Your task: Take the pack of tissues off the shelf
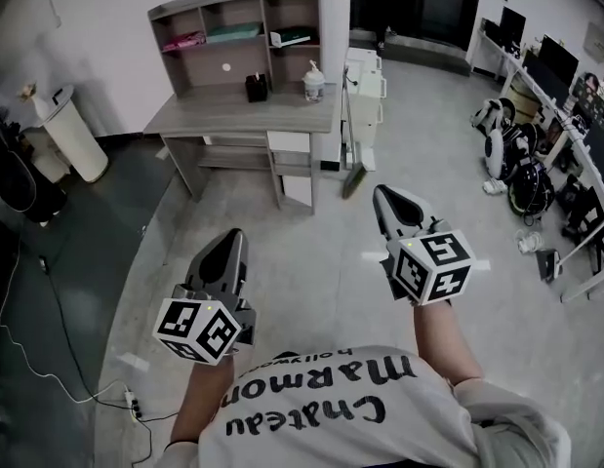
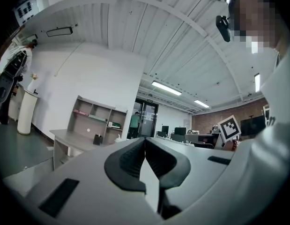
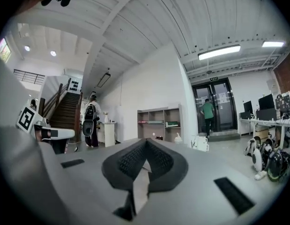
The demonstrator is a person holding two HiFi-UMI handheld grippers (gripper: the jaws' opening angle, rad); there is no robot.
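**Head view, foreground.** The person's white printed T-shirt (image 1: 341, 417) fills 6 o'clock. Just beyond it are the left gripper (image 1: 230, 242) at 7 o'clock and the right gripper (image 1: 386, 201) at 4 o'clock, both held level over the grey floor (image 1: 311, 261). In each gripper view the jaws are pressed together with nothing between them.

**Background.** The grey bench (image 1: 233, 115) stands at 11 o'clock against the white wall, well apart from both grippers. It carries a black holder (image 1: 256, 88), a white bottle (image 1: 313, 83) and the open shelf (image 1: 204, 71).

**Pack of tissues** (image 1: 292, 38). This is seemingly the white-and-green packet in the shelf's upper right compartment. A pink item (image 1: 184, 41) and a green item (image 1: 233, 32) lie in the compartments at its 9 o'clock.
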